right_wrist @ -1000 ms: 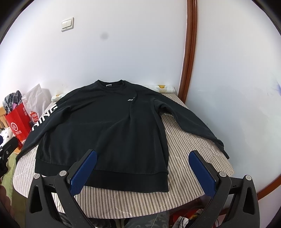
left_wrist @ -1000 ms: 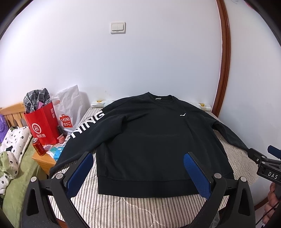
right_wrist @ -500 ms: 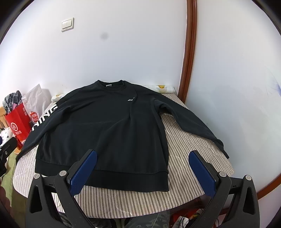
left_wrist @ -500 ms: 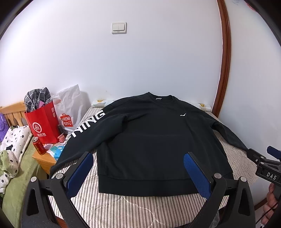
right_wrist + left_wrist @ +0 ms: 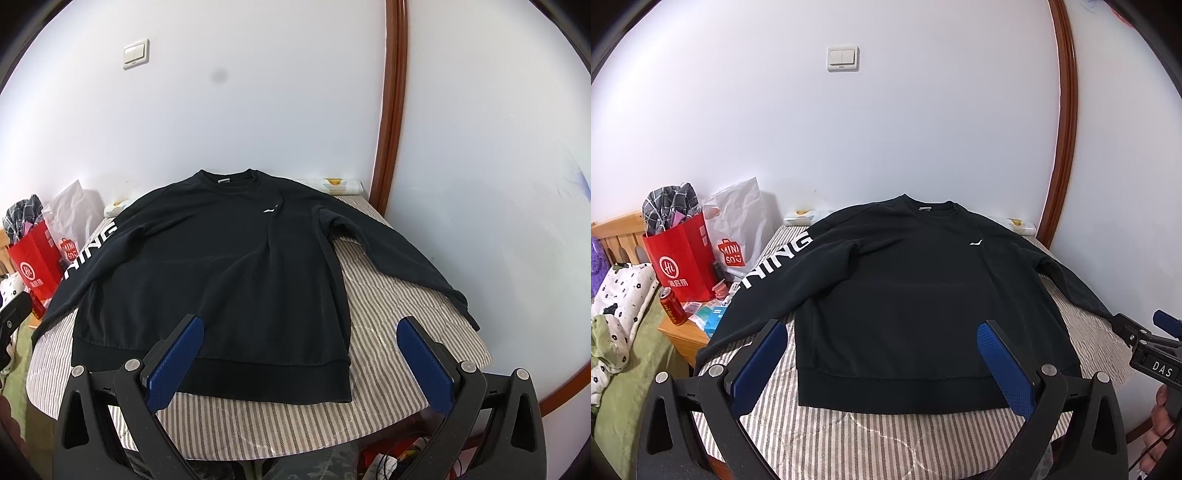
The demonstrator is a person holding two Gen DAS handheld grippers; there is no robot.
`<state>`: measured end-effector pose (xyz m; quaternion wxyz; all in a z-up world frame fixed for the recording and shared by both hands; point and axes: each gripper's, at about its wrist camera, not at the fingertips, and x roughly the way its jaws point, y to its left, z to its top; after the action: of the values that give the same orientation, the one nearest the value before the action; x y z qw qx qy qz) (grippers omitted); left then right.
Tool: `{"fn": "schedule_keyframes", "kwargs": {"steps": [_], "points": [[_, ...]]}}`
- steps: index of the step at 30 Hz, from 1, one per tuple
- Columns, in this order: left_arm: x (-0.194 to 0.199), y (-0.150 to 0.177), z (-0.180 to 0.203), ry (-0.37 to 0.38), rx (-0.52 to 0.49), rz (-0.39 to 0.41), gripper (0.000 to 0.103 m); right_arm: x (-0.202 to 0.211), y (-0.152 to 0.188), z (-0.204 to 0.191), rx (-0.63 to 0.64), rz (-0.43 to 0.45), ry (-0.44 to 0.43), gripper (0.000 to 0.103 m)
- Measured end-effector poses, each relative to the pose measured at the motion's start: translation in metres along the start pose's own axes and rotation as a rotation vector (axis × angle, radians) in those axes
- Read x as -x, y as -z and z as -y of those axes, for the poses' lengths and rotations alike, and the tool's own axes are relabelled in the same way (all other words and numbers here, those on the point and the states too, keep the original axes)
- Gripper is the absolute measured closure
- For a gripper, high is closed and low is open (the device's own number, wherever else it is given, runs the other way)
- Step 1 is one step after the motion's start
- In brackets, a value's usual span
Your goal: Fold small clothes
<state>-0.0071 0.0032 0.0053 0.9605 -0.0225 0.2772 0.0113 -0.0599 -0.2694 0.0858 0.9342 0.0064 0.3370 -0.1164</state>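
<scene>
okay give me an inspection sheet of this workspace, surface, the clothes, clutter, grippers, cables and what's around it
Surface: striped bed cover, mostly under the garment.
Job's things: one black sweatshirt lying flat, front up, both sleeves spread out, hem nearest the cameras; not yet folded.
Clutter: red paper bag, white shopping bag, red can and small packets on a wooden nightstand beside the bed.
Grippers: left gripper and right gripper both open, hovering near the hem, holding nothing.
Cables: tangle of wires below the bed's near edge.
Surroundings: white wall with light switch, brown wooden trim, floral bedding at left.
</scene>
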Motion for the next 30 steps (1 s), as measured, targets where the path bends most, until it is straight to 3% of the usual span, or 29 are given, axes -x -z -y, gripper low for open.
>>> {"fn": "schedule_keyframes", "kwargs": {"steps": [21,30], "points": [[-0.011,0.005,-0.006,0.021,0.027,-0.018,0.000,-0.008,0.000,-0.006,0.017,-0.011,-0.002,0.000],[-0.040,0.011,-0.022,0.044,0.067,-0.066,0.000,-0.022,-0.002,-0.012,0.021,-0.020,0.000,0.000]]}}
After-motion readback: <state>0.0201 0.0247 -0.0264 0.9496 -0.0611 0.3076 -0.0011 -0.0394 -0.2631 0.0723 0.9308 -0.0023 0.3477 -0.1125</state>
